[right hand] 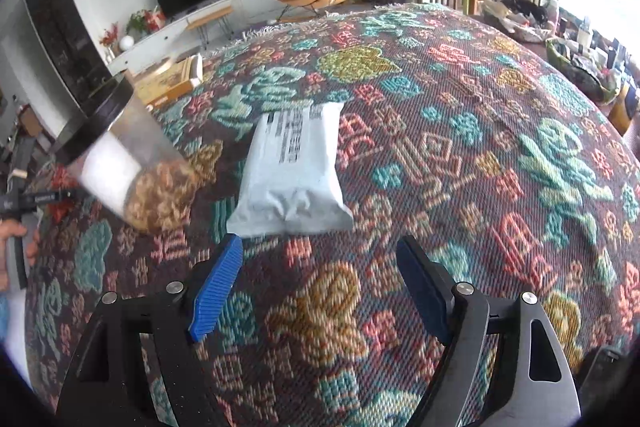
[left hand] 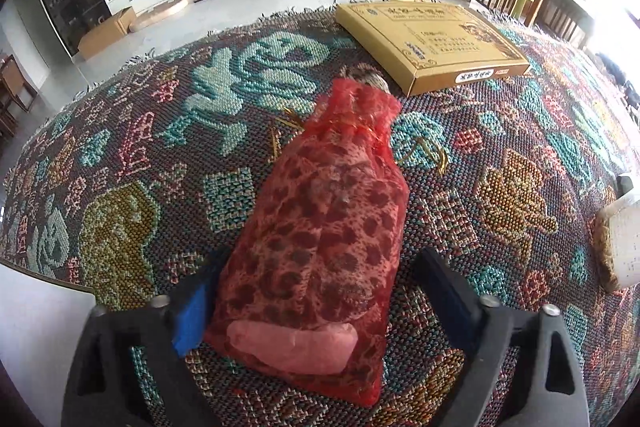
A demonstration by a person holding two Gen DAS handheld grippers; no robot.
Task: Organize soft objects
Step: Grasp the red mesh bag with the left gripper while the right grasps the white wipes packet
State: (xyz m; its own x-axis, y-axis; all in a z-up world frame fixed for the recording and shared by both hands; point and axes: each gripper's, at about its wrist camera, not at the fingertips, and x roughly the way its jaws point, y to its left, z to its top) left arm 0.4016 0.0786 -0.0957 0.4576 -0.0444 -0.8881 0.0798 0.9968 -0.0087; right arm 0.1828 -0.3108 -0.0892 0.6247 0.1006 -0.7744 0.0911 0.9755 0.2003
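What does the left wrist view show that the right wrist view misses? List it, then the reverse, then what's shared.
Only left wrist: a red mesh bag between the left gripper fingers. Only right wrist: a white packet ahead of the open right gripper, and a hand at the frame edge. Both: the patterned cloth, yellow box and clear jar.

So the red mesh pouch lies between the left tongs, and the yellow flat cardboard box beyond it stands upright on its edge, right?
Not quite. The red mesh pouch does lie between the left tongs, but the yellow flat cardboard box lies flat on the patterned woven cloth, as the left wrist view shows.
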